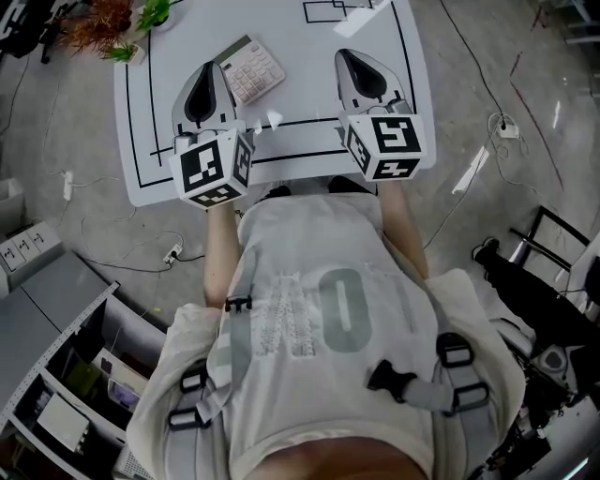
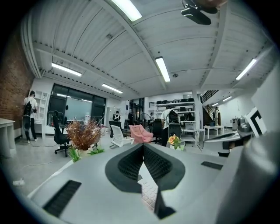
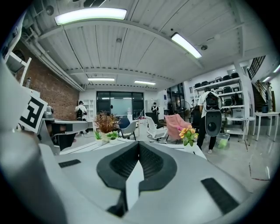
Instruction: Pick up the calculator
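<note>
The calculator (image 1: 248, 67), pale with rows of light keys, lies at an angle on the white table (image 1: 309, 94), just right of my left gripper's tip. My left gripper (image 1: 209, 70) hovers over the table's left part with its jaws shut and nothing between them. In the left gripper view the black pads (image 2: 131, 164) meet at the tip, and the calculator's keys (image 2: 148, 194) show below them. My right gripper (image 1: 347, 56) is over the table's right part, also shut and holding nothing. Its pads (image 3: 151, 162) meet in the right gripper view above bare table.
Black outlines are drawn on the table. A brown dried plant (image 1: 98, 23) and green leaves (image 1: 150, 14) stand at the far left corner. A small flower pot (image 3: 188, 135) stands at the far edge. Cables (image 1: 487, 84) lie on the floor, and shelves (image 1: 56, 375) stand beside the person.
</note>
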